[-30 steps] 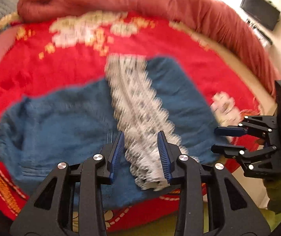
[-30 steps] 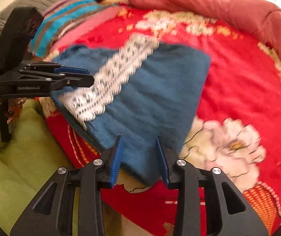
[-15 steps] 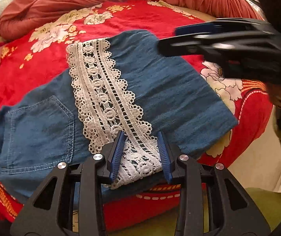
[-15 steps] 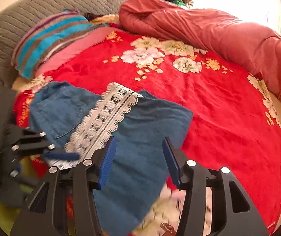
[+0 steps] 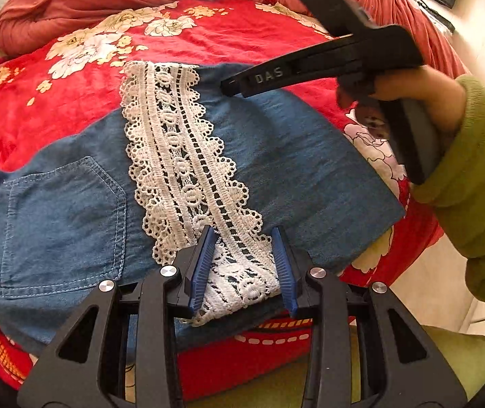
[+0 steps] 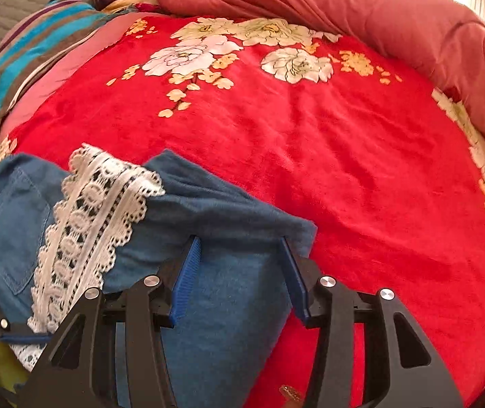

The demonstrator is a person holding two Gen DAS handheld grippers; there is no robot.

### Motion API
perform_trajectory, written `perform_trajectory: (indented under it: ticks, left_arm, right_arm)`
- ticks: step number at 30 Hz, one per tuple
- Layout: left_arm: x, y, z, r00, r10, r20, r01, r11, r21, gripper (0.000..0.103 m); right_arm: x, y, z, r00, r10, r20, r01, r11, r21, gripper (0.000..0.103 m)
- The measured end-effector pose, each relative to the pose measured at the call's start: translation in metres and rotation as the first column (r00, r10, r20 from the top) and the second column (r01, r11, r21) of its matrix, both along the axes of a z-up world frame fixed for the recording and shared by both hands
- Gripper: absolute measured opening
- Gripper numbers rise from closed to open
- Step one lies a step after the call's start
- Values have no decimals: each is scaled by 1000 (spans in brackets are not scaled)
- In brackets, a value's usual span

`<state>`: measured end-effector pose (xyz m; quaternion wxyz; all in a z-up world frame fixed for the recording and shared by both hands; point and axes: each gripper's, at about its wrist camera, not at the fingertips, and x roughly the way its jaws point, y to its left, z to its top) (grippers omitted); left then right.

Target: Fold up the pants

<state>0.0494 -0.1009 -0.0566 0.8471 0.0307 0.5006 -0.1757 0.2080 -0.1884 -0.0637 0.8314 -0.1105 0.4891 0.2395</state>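
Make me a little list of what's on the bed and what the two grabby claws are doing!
pants: blue denim pants, folded, lying on the bed
lace: white lace strip running across the pants
pocket: back pocket showing beside the lace
blanket: red flowered blanket under the pants
left gripper: left gripper open, fingers either side of the lace end
right gripper: right gripper open, over the denim

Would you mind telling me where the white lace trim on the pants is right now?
The lace trim runs down the middle of the blue pants on the red blanket, right of the back pocket; its near end lies between the open left gripper fingers.
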Motion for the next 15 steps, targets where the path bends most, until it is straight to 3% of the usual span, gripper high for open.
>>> perform_trajectory:
  ticks: [8,15]
  left_arm:
    - [1,3,-1,1000,-1,-6,1,1000,-27,28]
    - [0,4,-2,1000,-4,-3,4,1000,-25,29]
  right_arm:
    - [13,2,-4,999,-33,-13,34,999,34,46]
    - [-13,-17,26,996,-77,56,69,989,129,53]
